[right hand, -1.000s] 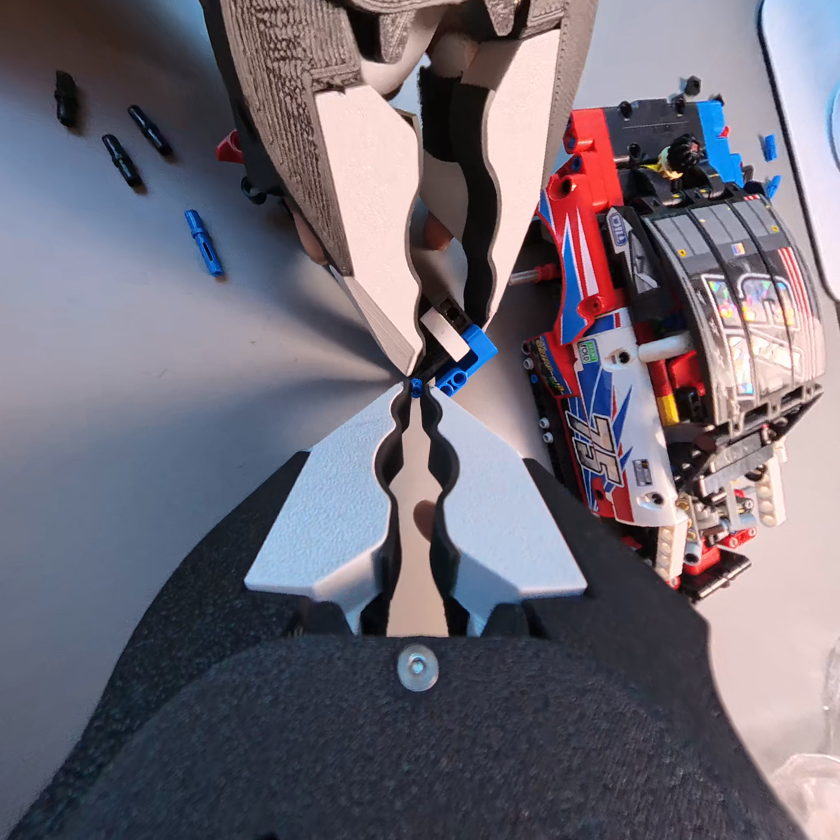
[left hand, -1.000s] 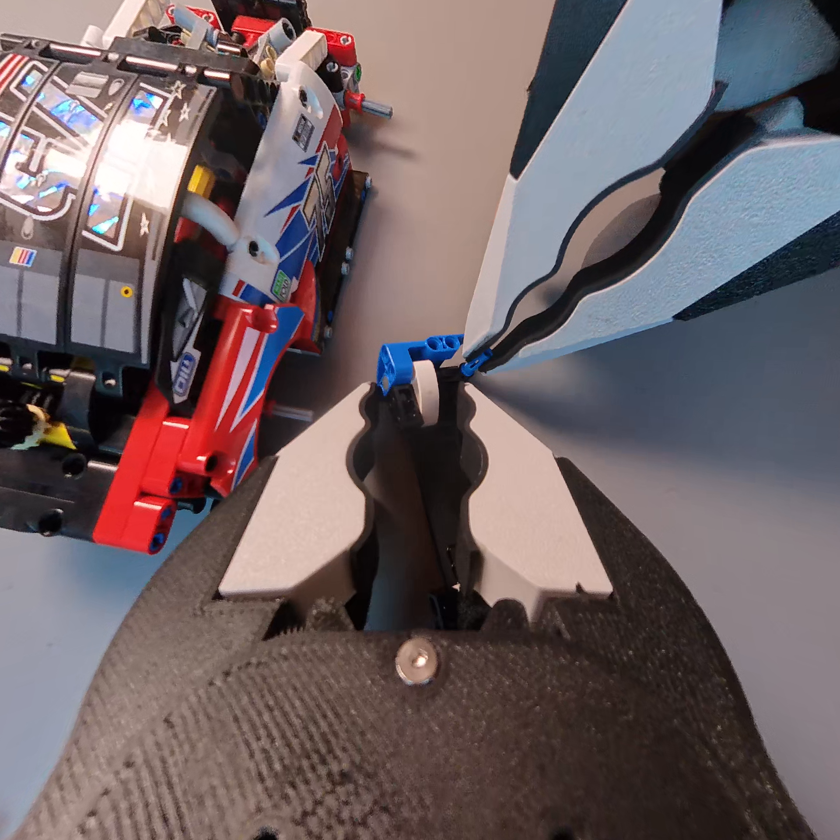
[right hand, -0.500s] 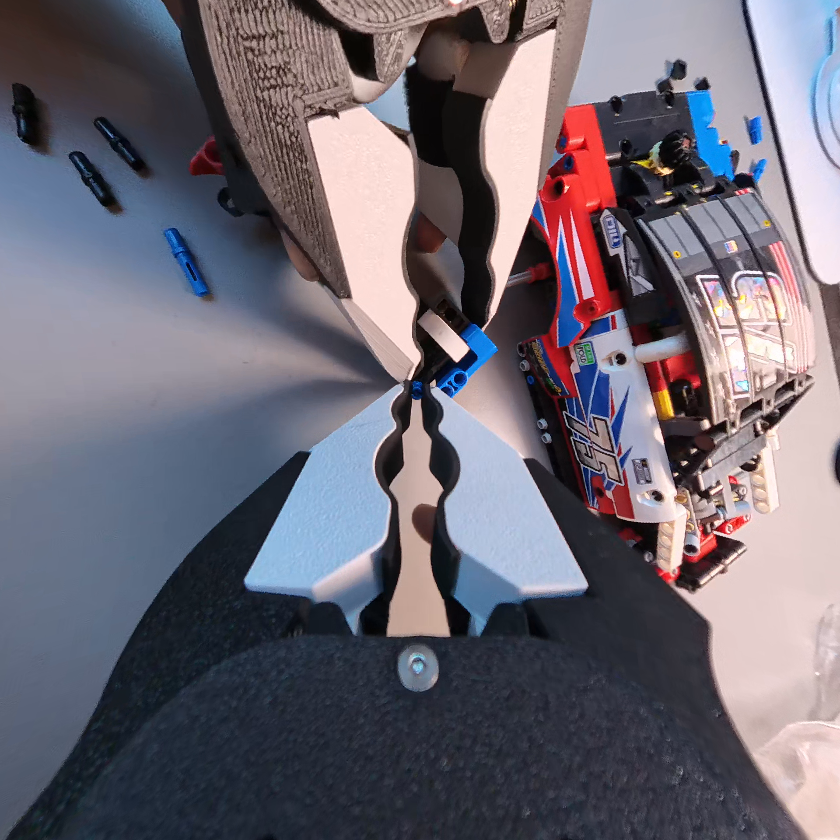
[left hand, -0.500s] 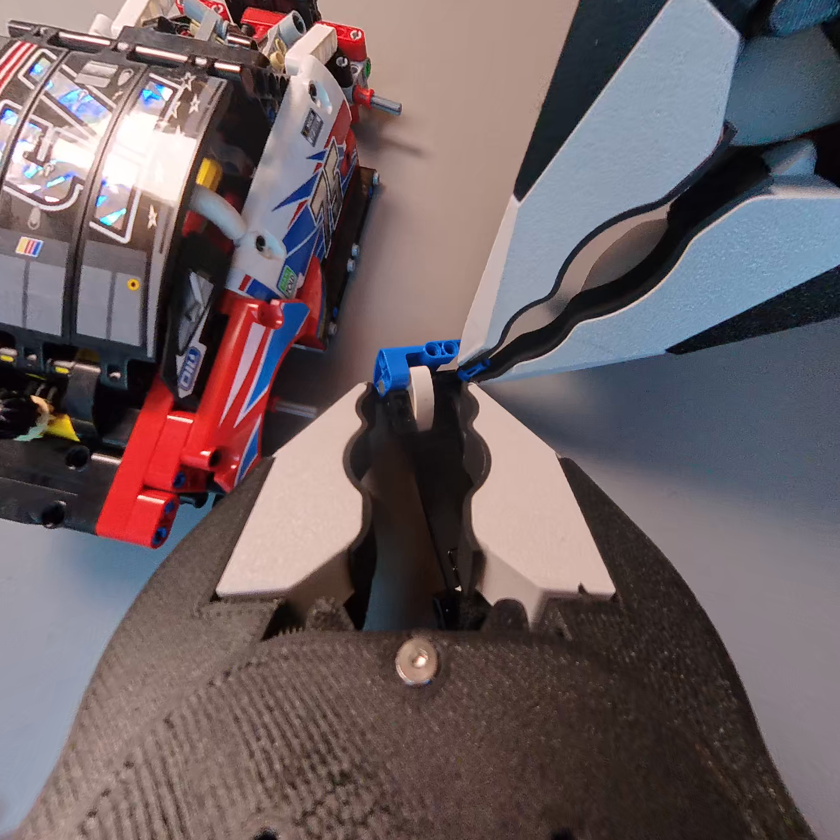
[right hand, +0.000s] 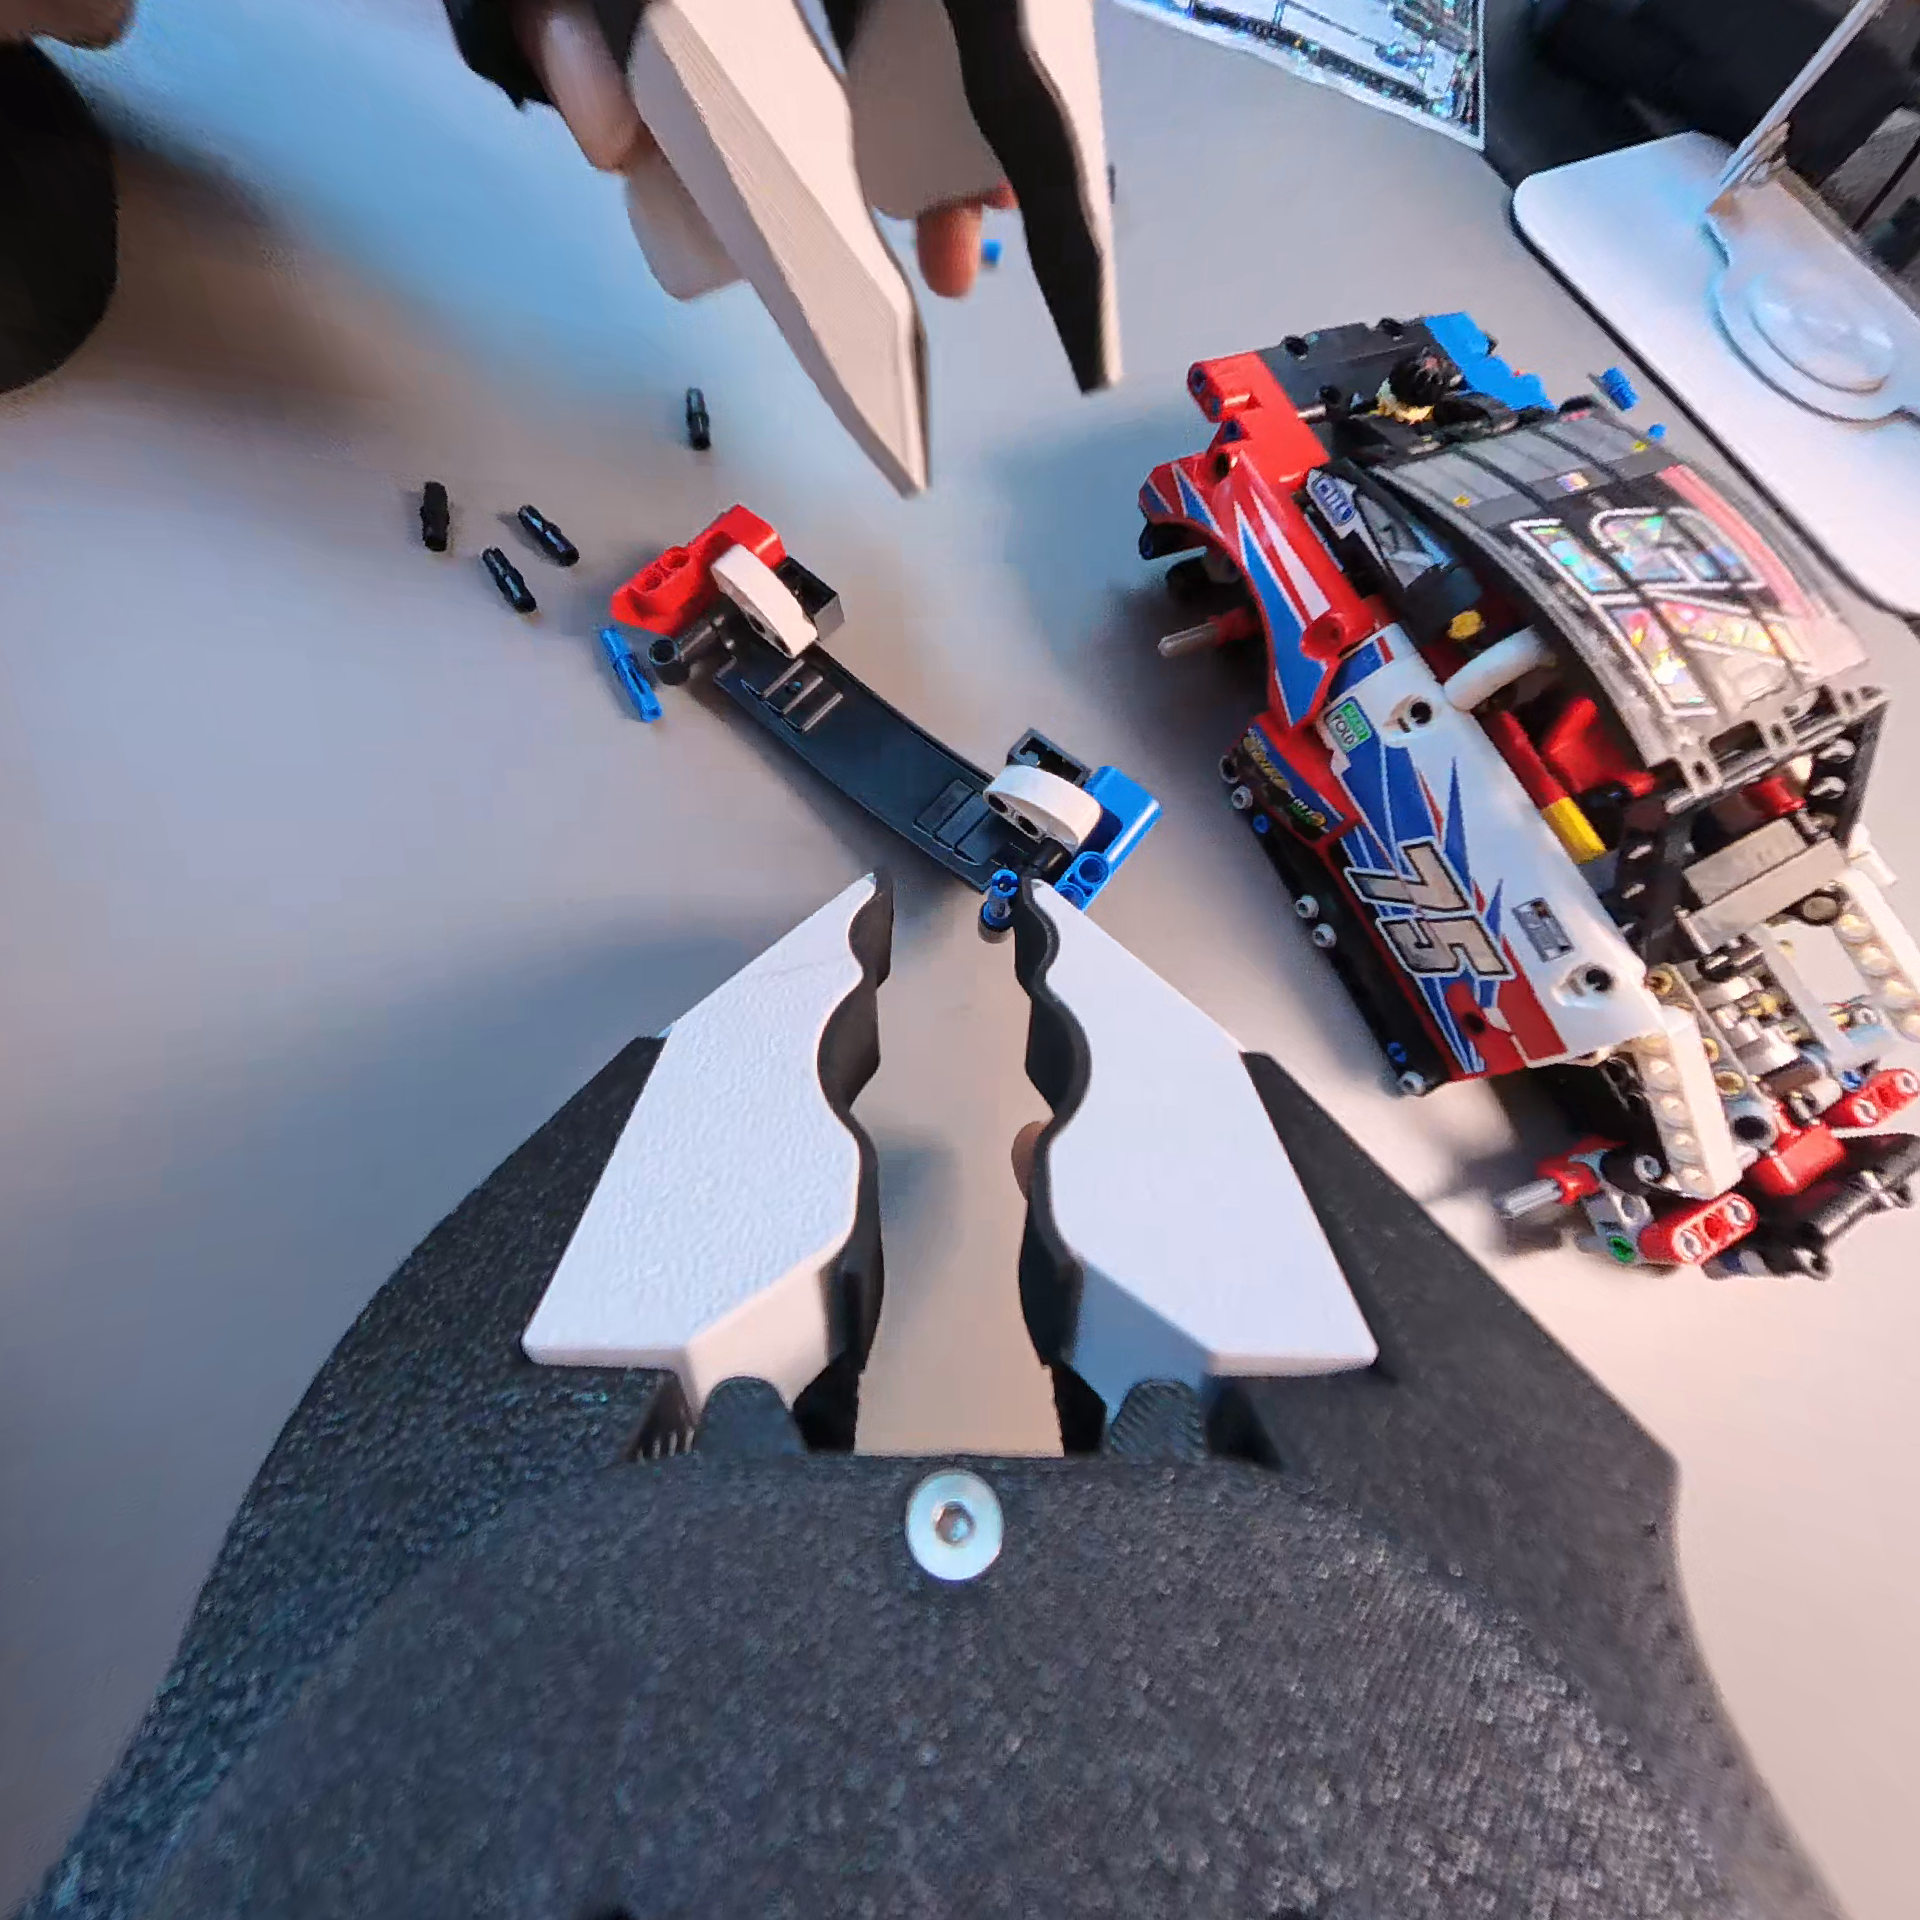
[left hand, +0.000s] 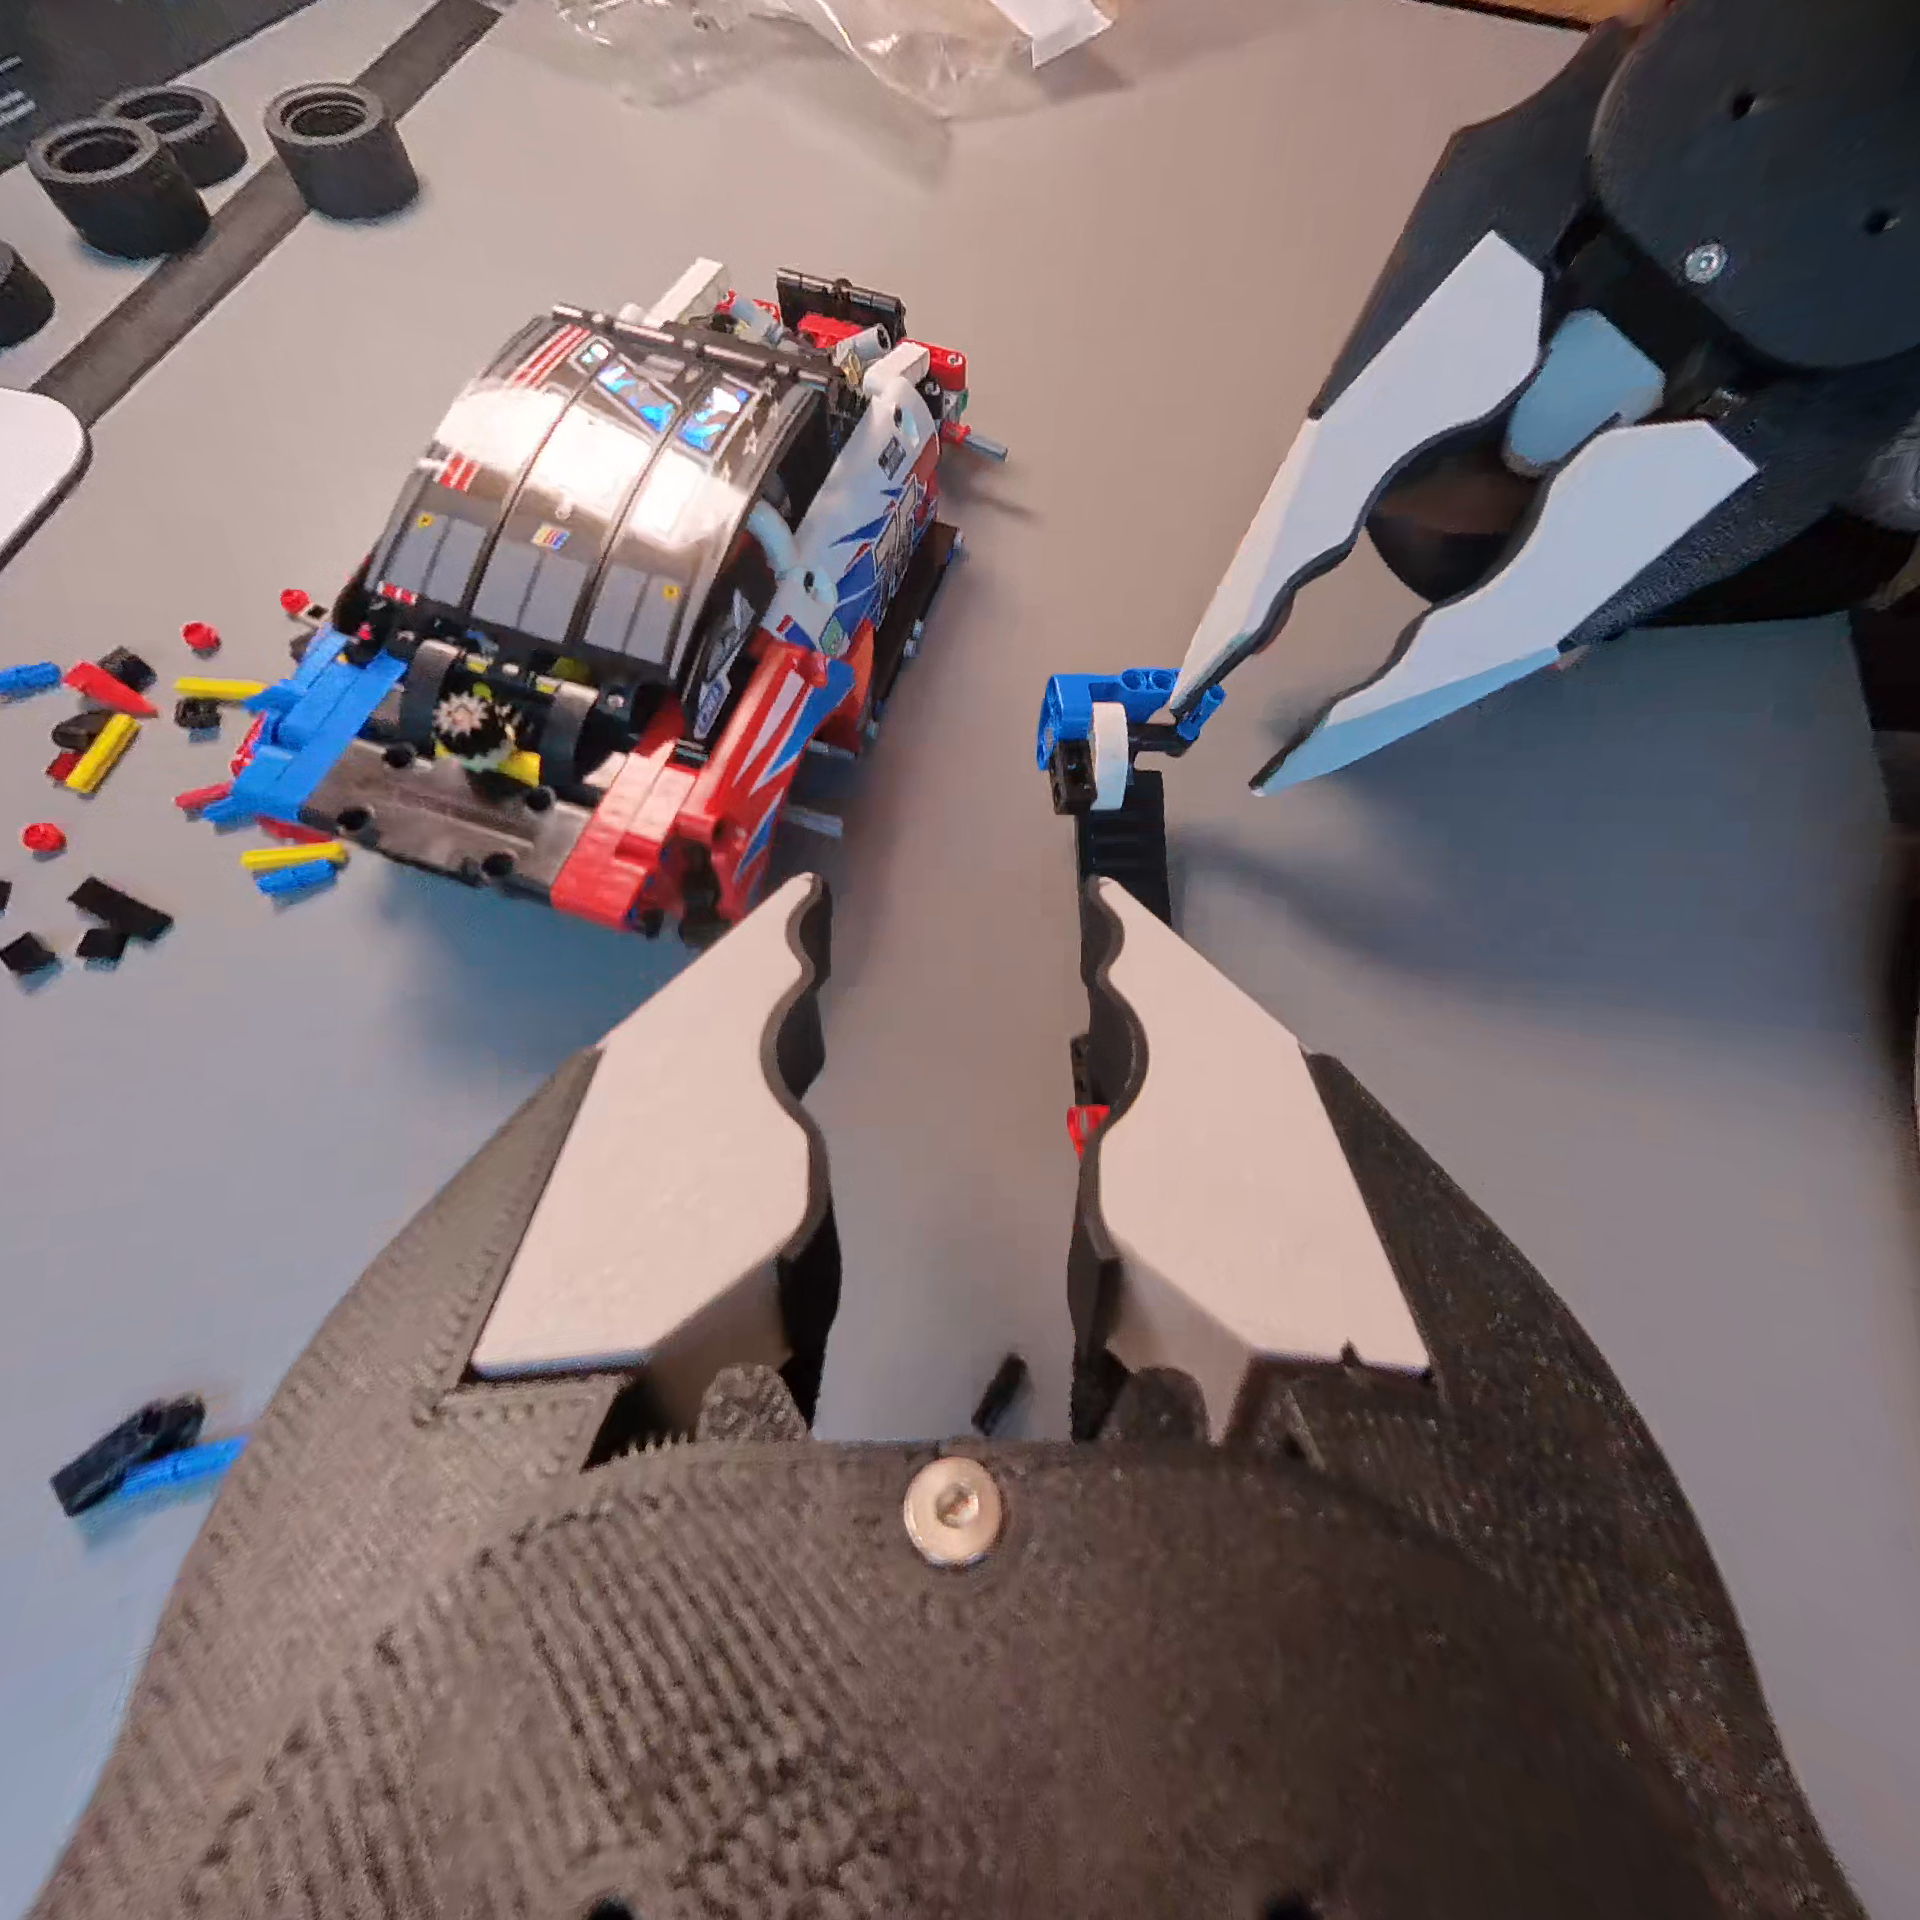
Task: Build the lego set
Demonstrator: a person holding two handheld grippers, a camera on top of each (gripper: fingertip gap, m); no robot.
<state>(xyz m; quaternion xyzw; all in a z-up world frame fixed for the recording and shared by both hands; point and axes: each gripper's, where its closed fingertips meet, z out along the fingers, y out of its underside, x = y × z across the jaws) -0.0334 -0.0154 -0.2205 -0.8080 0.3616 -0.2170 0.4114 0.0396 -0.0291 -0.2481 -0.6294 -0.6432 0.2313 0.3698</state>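
The part-built race car (left hand: 644,623) stands on the grey table; it also shows in the right wrist view (right hand: 1507,779). A black curved panel assembly (right hand: 862,748) with a blue end (left hand: 1070,707) and a red end (right hand: 686,577) lies flat on the table beside the car. A blue pin (right hand: 1000,899) sticks out of its blue end. My right gripper (right hand: 954,899) is open, with one fingertip against that pin; it also shows in the left wrist view (left hand: 1231,743). My left gripper (left hand: 951,904) is open and empty, above the panel's red end, and shows raised in the right wrist view (right hand: 1003,436).
Several black pins (right hand: 509,561) and a loose blue pin (right hand: 629,675) lie by the red end. Loose small pieces (left hand: 104,727) are scattered left of the car. Black tyres (left hand: 332,145) and a plastic bag (left hand: 831,42) lie at the back. A monitor stand (right hand: 1766,260) is beyond the car. There is about 9 cm between the tips of the two grippers. The loose blue pin (right hand: 629,675) is about equally far from each gripper, around 9 cm.
Both grippers have opened. The left one let go of the panel assembly, which now lies on the table, and drew back and up. The right one released the blue pin.
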